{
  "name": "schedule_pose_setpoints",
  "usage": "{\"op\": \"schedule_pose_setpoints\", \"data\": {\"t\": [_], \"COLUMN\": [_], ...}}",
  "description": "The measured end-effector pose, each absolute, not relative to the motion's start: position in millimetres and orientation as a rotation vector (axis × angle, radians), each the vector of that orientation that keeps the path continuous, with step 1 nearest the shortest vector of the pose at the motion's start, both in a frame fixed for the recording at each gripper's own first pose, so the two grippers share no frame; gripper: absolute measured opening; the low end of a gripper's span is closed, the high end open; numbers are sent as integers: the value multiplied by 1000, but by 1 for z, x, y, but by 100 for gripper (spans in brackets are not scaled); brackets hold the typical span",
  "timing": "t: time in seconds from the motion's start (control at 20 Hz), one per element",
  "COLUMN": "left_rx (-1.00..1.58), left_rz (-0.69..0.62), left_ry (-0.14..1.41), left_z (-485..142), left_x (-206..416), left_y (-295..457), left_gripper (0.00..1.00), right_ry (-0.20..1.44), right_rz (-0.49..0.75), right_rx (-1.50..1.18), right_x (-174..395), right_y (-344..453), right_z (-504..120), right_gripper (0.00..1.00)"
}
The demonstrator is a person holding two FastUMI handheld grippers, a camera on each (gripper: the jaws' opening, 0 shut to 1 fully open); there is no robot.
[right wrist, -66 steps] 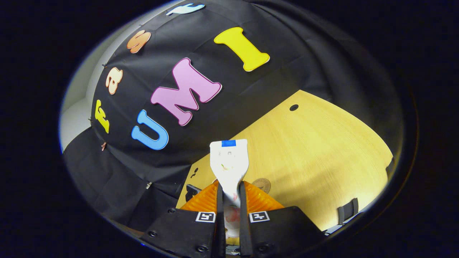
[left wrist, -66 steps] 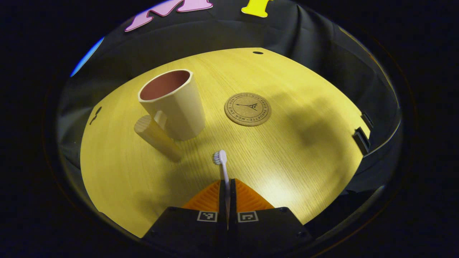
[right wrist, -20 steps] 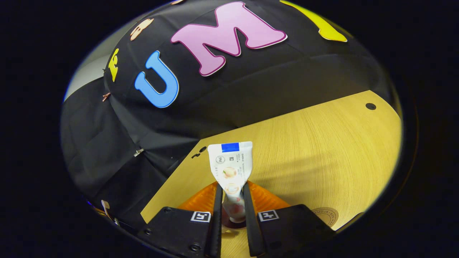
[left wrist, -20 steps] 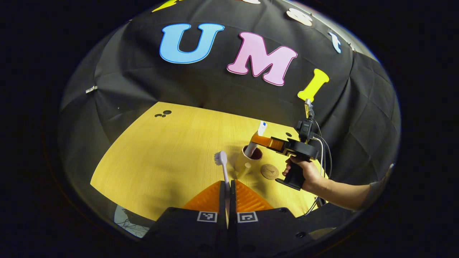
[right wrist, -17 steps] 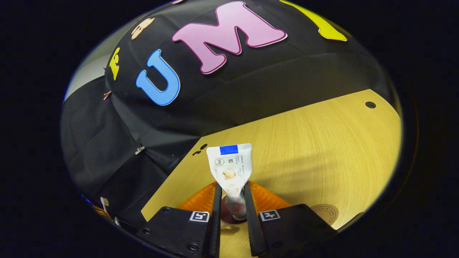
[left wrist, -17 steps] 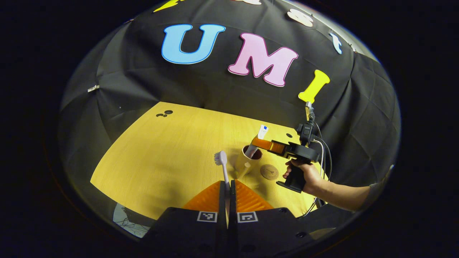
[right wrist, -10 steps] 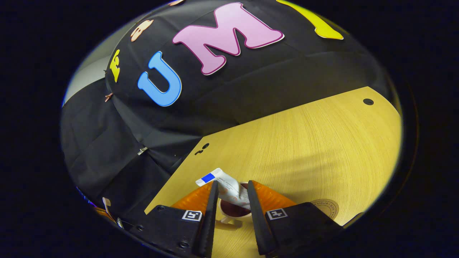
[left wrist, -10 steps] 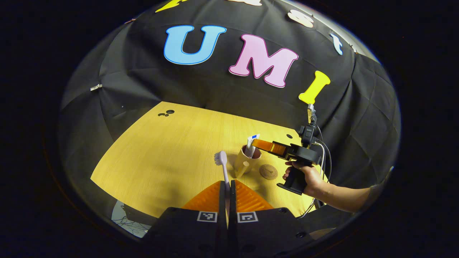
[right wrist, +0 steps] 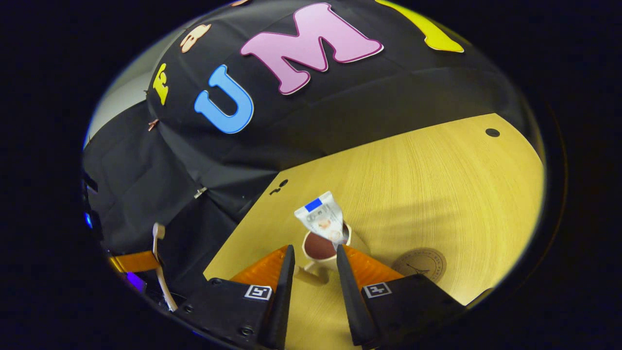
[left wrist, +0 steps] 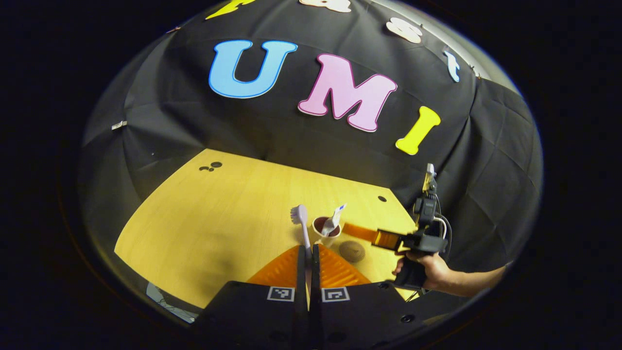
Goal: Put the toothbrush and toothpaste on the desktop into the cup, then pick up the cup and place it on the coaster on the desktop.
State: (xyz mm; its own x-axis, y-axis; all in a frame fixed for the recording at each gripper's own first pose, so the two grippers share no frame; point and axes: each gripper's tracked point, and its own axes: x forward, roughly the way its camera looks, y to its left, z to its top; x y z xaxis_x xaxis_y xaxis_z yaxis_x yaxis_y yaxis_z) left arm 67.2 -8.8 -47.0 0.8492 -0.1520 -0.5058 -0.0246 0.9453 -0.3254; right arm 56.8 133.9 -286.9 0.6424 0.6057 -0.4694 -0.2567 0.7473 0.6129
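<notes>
Two views. Left gripper view: left gripper [left wrist: 307, 253] fingers pressed together on the toothbrush [left wrist: 302, 224] handle, bristle head sticking up and forward, held above the desktop [left wrist: 218, 214]. Beyond it the cup [left wrist: 324, 233] stands upright on the desktop with the toothpaste [left wrist: 334, 220] tube leaning inside, flat end up. Coaster [left wrist: 352, 251] lies flat just beside the cup, to its right, nothing on it. Right gripper [left wrist: 357, 231] is farther off, held by a hand [left wrist: 427, 274], fingers pointing toward the cup; from here cannot tell how far they are spread.

Right gripper view: right gripper [right wrist: 312, 277] fingers spread apart, pinching nothing, cup [right wrist: 321, 250] seen just past the tips with its handle toward the camera. Toothpaste [right wrist: 324, 221] leans against the cup's rim, blue-marked end up. Coaster [right wrist: 419, 264] on the desktop [right wrist: 437, 184] to the right of the cup, apart from it. At the left edge the toothbrush [right wrist: 159, 262] shows, clamped in the left gripper [right wrist: 141, 262].
</notes>
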Motion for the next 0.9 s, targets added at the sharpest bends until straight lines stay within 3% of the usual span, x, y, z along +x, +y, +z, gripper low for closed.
{"op": "schedule_pose_setpoints", "data": {"t": [0.4, 0.9], "left_rx": [-323, -264], "left_rz": [-204, -88], "left_ry": [356, 230], "left_z": [-15, -67], "left_x": [169, 281], "left_y": [-41, -41], "left_gripper": [6, 6], "right_ry": [803, 870], "right_rz": [507, 538], "right_rx": [544, 643], "right_x": [-14, -39], "right_y": [93, 61], "right_z": [-293, -310], "right_gripper": [53, 53]}}
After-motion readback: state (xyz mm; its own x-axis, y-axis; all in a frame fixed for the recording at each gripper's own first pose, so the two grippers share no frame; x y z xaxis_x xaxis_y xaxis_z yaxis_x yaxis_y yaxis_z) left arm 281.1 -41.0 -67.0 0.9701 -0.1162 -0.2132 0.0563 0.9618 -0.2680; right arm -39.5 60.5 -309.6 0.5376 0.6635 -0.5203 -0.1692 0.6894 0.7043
